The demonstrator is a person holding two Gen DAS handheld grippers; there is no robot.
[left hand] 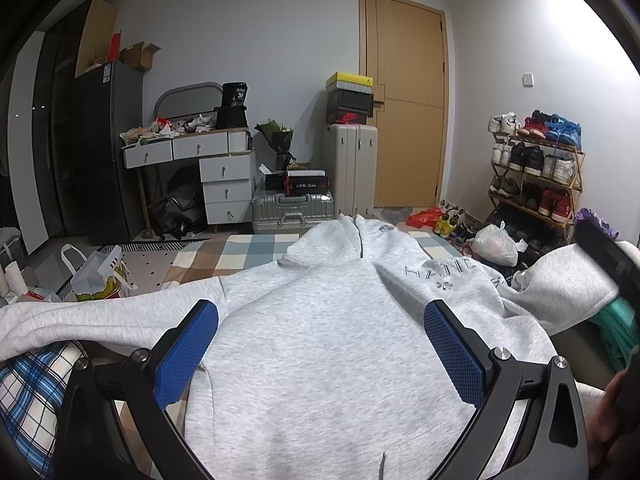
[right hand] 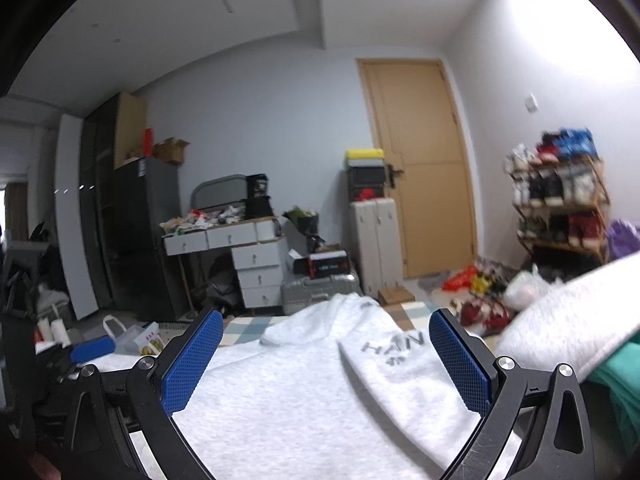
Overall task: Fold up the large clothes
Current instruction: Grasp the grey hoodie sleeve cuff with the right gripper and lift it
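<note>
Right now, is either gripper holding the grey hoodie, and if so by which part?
Neither. The left gripper and the right gripper are both open above the grey hoodie, with no cloth between their pads.

A lived-in home bedroom: checked bed [left hand: 240, 252] near, cluttered dressing table [left hand: 188, 148], suitcases [left hand: 292, 210], shoe rack [left hand: 536, 176] right, wooden door [left hand: 404, 96] far
</note>
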